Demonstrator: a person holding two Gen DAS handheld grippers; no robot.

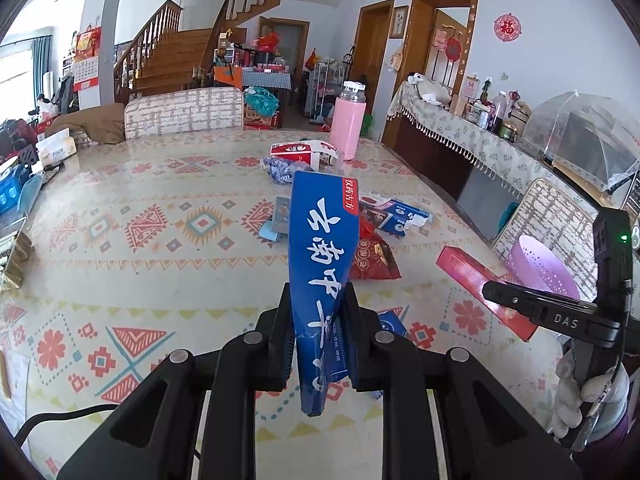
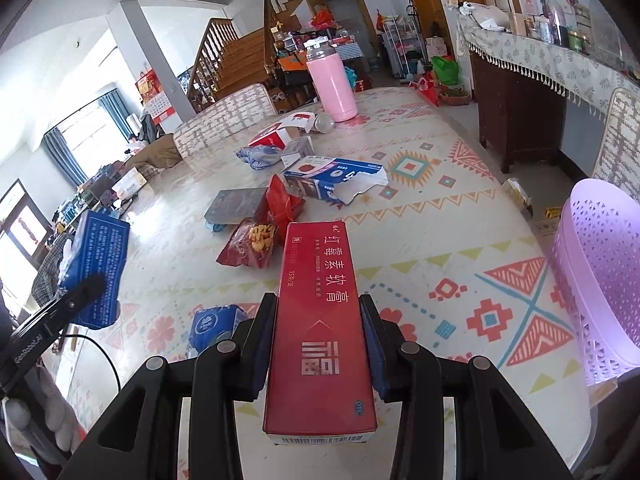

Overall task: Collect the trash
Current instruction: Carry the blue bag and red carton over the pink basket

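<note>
My left gripper point(image 1: 316, 300) is shut on a crumpled blue toothpaste box point(image 1: 324, 248) and holds it above the patterned table point(image 1: 140, 248). My right gripper point(image 2: 318, 304) is shut on a red ointment box point(image 2: 320, 320) and holds it above the table, left of the purple perforated basket point(image 2: 600, 280). The red box point(image 1: 480, 292) and the basket point(image 1: 540, 268) also show at the right of the left wrist view. More trash lies mid-table: a red snack bag point(image 2: 256, 240), a torn blue-white carton point(image 2: 340, 176), a blue wrapper point(image 2: 256, 156), a grey box point(image 2: 236, 204).
A pink thermos point(image 2: 332, 84) stands at the table's far end beside a red-white carton point(image 2: 280, 132). A blue tissue pack point(image 2: 216, 324) lies near my right gripper. Chairs stand at the far side point(image 1: 184, 112) and the right point(image 1: 548, 216). A sideboard point(image 2: 540, 64) runs along the right wall.
</note>
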